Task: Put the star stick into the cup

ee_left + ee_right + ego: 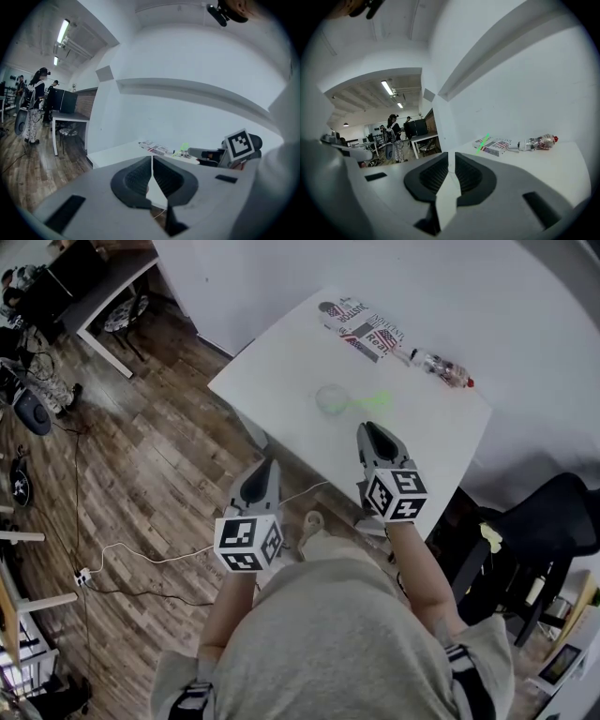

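The round, see-through cup (330,397) is set on the flat white worktop (281,371). The thin green star stick (371,400) is seen right by the cup's side. Whether it lies flat or leans in the cup cannot be told. The right gripper (371,429) is held over the worktop near the stick. Its dark, ribbed jaws are pressed together on nothing. The left gripper (266,467) is held over the brown wood floor (141,446), with its jaws closed and empty too. A printed box (361,329) and a red-capped plastic bottle (441,367), laid on its side, are seen farther back.
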